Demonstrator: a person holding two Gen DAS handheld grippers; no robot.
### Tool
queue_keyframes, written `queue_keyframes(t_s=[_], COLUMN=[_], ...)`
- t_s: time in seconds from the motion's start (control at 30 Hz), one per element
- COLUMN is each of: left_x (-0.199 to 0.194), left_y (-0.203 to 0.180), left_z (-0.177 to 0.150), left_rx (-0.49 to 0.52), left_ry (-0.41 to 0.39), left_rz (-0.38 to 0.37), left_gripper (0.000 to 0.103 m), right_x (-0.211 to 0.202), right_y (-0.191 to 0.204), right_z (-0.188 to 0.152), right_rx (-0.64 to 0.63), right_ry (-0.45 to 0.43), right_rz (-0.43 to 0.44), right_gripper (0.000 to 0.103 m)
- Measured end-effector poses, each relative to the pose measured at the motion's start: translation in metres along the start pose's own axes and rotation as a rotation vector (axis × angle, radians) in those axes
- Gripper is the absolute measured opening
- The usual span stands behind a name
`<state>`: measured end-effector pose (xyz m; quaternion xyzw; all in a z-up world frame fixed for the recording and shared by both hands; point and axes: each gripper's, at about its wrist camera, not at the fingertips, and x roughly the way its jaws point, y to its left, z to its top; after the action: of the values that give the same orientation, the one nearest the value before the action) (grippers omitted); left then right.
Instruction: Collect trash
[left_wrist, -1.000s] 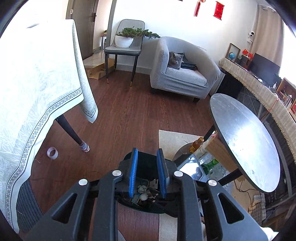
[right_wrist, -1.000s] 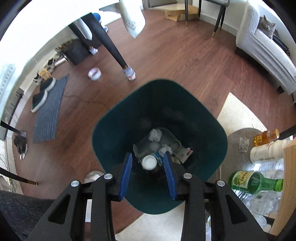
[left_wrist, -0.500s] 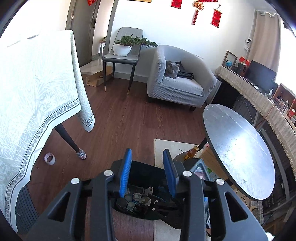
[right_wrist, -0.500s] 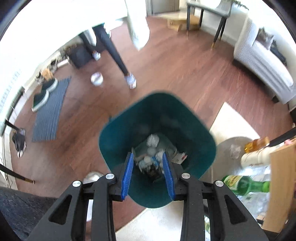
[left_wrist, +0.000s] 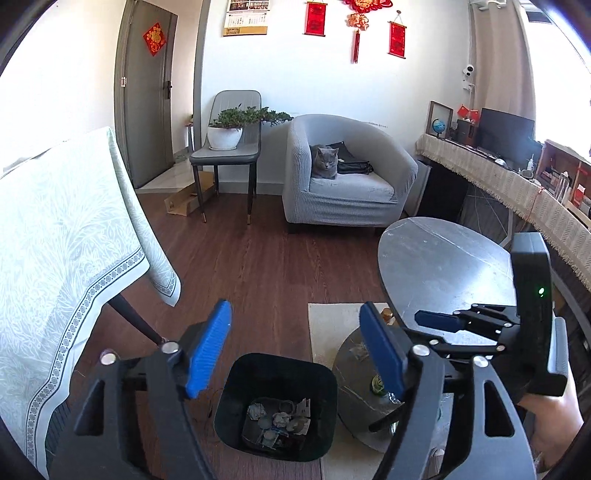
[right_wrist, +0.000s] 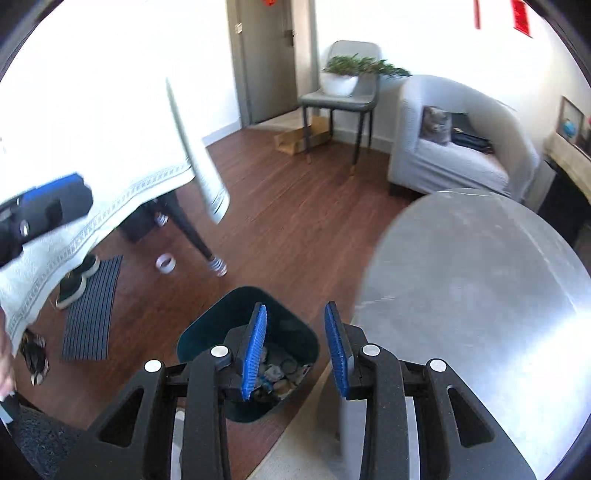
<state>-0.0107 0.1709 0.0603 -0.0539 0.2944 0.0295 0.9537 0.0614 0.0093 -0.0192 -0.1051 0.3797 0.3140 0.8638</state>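
Now the left tool (left_wrist: 295, 354) is spreading its jaws wide, nothing between them. The right tool (right_wrist: 295, 350), part open and empty, is lifting higher above the bin (left_wrist: 277, 406) on the floor. Crumpled trash (left_wrist: 279, 421) is lying inside; this drop looks done.

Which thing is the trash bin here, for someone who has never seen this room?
Start at the round grey table on the wood floor. Just beside it, at the rug's edge, stands the trash bin: dark teal, open-topped, rounded-square, with crumpled paper inside. Nothing else nearby is a container.
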Motion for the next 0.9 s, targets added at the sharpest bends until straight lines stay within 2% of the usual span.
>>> queue_keyframes(t_s=[0.07,0.13,0.2,0.3,0.43,0.5,0.63,0.77,0.9], left_x=[-0.001,-0.006,-0.013,-0.019,-0.031,-0.036,-0.051,-0.063,-0.068], left_y=[-0.008,-0.013,-0.018,-0.025,-0.021,-0.025,-0.035,-0.032,-0.025], left_z=[0.001,-0.002,-0.008,-0.023,-0.039,-0.044,-0.053,-0.069,-0.080], left_rx=[-0.005,-0.017,-0.011,0.030,0.002,0.016,0.053,0.029,0.003], left_ry=[-0.018,-0.030,-0.021,0.006,-0.016,-0.012,-0.036,-0.028,-0.025], left_rz=[0.027,0.023,0.013,0.075,0.090,0.071,0.117,0.085,0.100], left_gripper=[0.090,0.096,0.099,0.100,0.100,0.100,0.100,0.100,0.100], right_x=[-0.017,-0.039,-0.059,-0.086,-0.115,-0.128,-0.156,-0.181,-0.197], right_y=[-0.017,-0.032,-0.046,-0.060,-0.081,-0.088,-0.106,-0.112,-0.115], right_z=[-0.002,-0.006,-0.011,-0.023,-0.045,-0.059,-0.088,-0.117,-0.139], right_rx=[0.026,0.046,0.070,0.082,0.088,0.091,0.131,0.168,0.205], right_ry=[-0.035,-0.076,-0.107,-0.142,-0.144,-0.137,-0.137,-0.158,-0.187], right_rz=[-0.021,-0.066,-0.094,-0.134,-0.186,-0.226,-0.260,-0.260,-0.251], right_gripper=[0.048,0.070,0.076,0.090,0.093,0.094,0.097,0.099,0.099])
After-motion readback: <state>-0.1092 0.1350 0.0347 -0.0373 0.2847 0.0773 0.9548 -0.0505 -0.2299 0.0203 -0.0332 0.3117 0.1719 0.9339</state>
